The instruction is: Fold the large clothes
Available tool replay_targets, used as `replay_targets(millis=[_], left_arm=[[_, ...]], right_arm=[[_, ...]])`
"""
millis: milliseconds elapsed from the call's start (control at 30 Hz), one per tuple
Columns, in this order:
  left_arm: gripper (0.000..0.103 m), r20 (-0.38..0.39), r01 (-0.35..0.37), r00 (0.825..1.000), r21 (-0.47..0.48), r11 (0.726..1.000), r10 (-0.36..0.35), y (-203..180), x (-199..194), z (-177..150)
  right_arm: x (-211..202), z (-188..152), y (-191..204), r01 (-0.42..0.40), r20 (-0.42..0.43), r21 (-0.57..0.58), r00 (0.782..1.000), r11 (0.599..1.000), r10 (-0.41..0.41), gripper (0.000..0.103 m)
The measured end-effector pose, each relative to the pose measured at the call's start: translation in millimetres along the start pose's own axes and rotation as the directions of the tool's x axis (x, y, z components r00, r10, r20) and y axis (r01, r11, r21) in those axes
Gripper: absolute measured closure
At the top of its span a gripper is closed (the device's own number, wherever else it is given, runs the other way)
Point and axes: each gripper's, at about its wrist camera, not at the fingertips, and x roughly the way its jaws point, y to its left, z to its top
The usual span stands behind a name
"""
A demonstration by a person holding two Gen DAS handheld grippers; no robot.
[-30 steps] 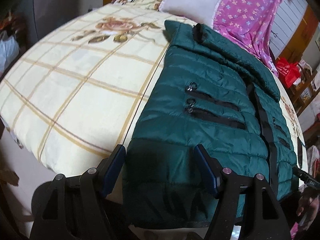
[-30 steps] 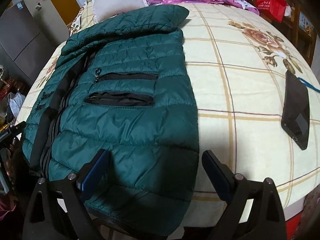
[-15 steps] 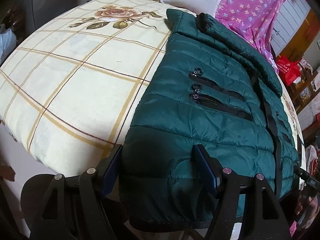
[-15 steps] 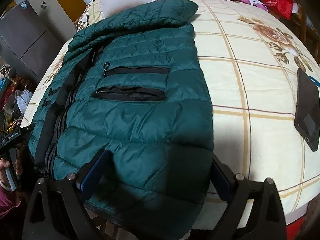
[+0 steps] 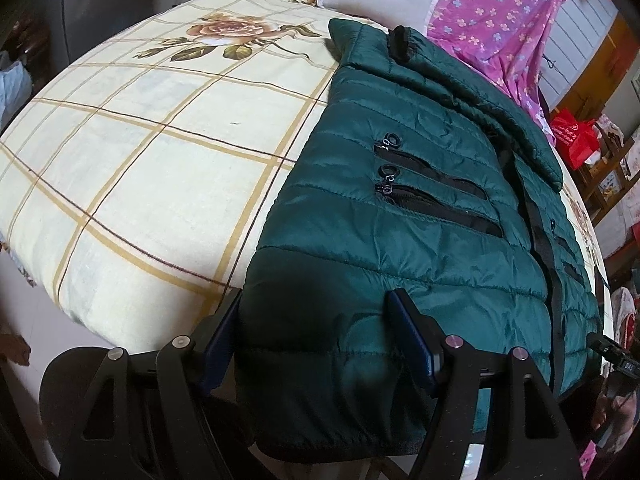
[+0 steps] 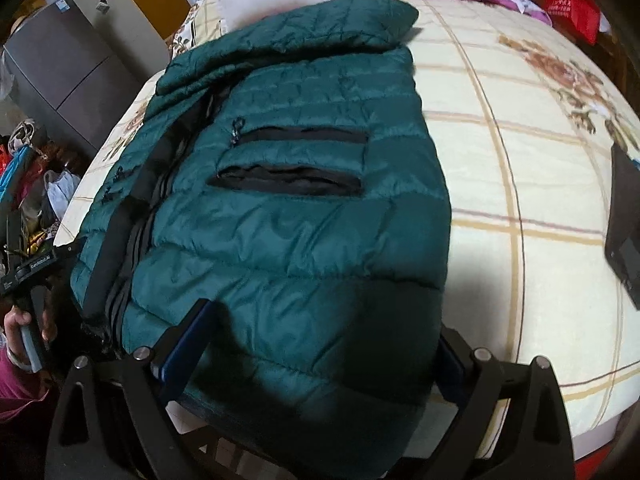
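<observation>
Both wrist views had drawn closer to the dark green quilted puffer jacket (image 5: 400,216) since a second before, its hem filling more of each. It lay flat on the cream checked floral bedspread (image 5: 140,184), hem hanging over the near edge. The left gripper (image 5: 316,340) and right gripper (image 6: 316,348) each stood wide apart astride the hem, pads not pressing. A black phone (image 6: 624,236) lay far right.

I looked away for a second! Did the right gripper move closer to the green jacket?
Yes. The right gripper has come forward over the green jacket: its hem now fills the gap between the fingers, hiding bedspread seen there before.
</observation>
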Motion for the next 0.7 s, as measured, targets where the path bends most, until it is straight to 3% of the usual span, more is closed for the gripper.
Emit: replay_targets(millis=[133, 167, 200, 233, 300, 367, 533, 700], left_arm=[[0.050, 0.005, -0.024, 1.000, 0.017, 1.000, 0.024, -7.0, 1.0, -2.2], [0.056, 0.003, -0.022, 1.000, 0.030, 0.999, 0.022, -9.4, 0.9, -2.5], [0.067, 0.002, -0.016, 1.000, 0.041, 0.999, 0.016, -11.5, 0.7, -2.1], [0.072, 0.004, -0.012, 1.000, 0.053, 0.999, 0.011, -14.0, -0.7, -2.3], [0.097, 0.033, -0.030, 0.999, 0.076, 0.997, 0.028, -18.2, -7.6, -1.7], [0.103, 0.063, -0.029, 0.998, 0.097, 0.995, 0.023, -20.5, -17.2, 1.8], [0.103, 0.142, 0.040, 0.988, 0.096, 0.995, -0.054, -25.7, -47.8, 23.6], [0.103, 0.233, 0.088, 0.966, 0.092, 0.992, -0.108, -37.0, -73.1, 62.1]], right_arm=[[0.5, -3.2, 2.8, -0.017, 0.026, -0.022, 1.000, 1.000, 0.017, 0.006], [0.6, -4.1, 4.7, -0.016, 0.033, -0.039, 0.999, 0.999, 0.018, 0.013], [0.3, -4.6, 7.0, -0.013, 0.043, -0.057, 0.999, 0.998, 0.016, 0.030], [-1.0, -4.3, 8.1, -0.007, 0.055, -0.064, 0.998, 0.998, 0.011, 0.040], [-6.0, -1.9, 4.2, -0.015, 0.080, -0.050, 0.997, 0.999, 0.019, 0.066], [-13.6, 1.8, -0.9, -0.050, 0.104, -0.029, 0.993, 0.998, 0.052, 0.077], [-50.4, 25.4, -2.3, -0.139, 0.210, -0.032, 0.967, 0.990, 0.142, 0.082], [-79.5, 61.5, 5.5, -0.139, 0.299, -0.084, 0.941, 0.987, 0.158, 0.082]])
